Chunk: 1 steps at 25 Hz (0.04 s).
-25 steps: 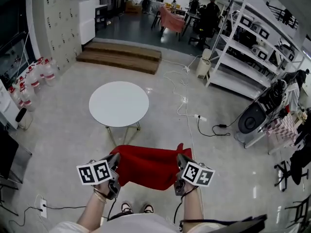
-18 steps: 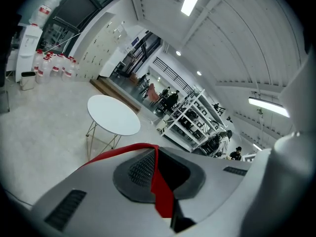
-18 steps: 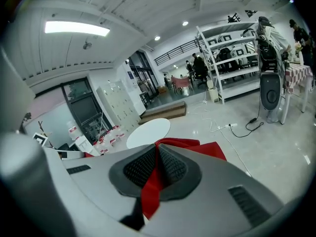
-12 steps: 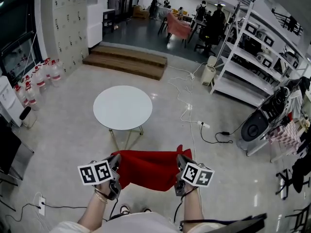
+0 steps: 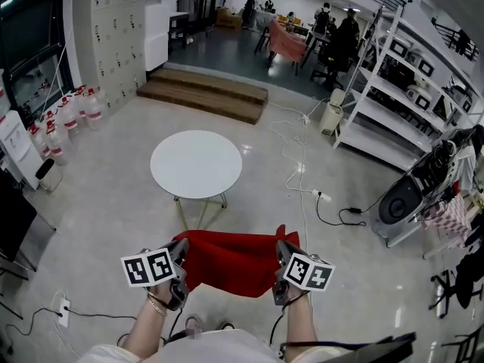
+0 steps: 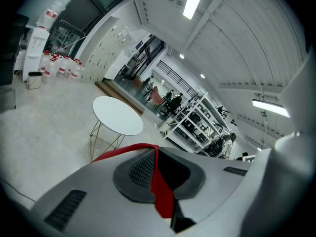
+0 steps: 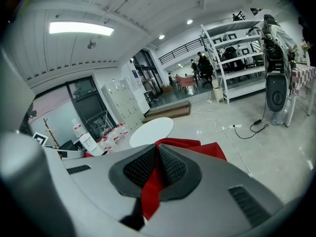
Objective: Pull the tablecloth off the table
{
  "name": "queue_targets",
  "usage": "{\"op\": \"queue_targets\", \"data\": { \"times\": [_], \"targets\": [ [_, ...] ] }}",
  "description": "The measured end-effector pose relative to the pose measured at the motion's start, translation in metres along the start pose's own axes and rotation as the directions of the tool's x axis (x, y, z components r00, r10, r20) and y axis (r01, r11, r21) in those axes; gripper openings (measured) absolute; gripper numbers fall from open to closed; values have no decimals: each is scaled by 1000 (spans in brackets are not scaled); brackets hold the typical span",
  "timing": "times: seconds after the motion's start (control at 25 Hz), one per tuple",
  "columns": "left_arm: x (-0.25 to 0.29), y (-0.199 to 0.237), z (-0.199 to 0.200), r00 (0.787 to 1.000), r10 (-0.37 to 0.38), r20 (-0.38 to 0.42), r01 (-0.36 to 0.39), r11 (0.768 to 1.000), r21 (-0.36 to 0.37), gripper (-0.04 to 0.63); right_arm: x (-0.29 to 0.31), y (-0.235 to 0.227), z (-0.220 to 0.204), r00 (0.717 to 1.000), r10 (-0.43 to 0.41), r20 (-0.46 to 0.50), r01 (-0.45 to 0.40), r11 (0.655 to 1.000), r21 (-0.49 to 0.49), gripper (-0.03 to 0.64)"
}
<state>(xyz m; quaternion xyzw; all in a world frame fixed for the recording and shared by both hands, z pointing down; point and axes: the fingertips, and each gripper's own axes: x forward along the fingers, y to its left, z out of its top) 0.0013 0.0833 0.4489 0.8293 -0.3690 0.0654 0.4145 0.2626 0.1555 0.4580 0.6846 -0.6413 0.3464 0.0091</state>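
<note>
The red tablecloth [image 5: 233, 258] hangs stretched between my two grippers, clear of the round white table [image 5: 196, 164] that stands bare a short way ahead. My left gripper [image 5: 180, 252] is shut on the cloth's left corner, and red fabric [image 6: 160, 191] shows pinched between its dark pads. My right gripper [image 5: 282, 252] is shut on the right corner, with the cloth [image 7: 150, 186] caught between its pads and the rest of it [image 7: 210, 149] spreading beyond. The table [image 6: 118, 115] appears in both gripper views [image 7: 151, 131].
Water bottles [image 5: 69, 118] line the left wall. A wooden step [image 5: 206, 93] lies beyond the table. White cables [image 5: 301, 174] trail over the floor to the right, near metal shelving [image 5: 393, 104] and a fan [image 5: 399, 200]. People stand far back [image 5: 340, 32].
The head view has shifted slightly, so the table and room sit a little differently in frame. Both grippers and the red cloth hold the same place.
</note>
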Motion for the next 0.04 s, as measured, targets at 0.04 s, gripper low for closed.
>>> {"op": "queue_targets", "data": {
  "times": [0.04],
  "targets": [
    [-1,0,-1,1000,2,-1,-2,1000,-2,26,0,0,-1,1000,3,-2,-3,1000,-1,38]
  ]
}}
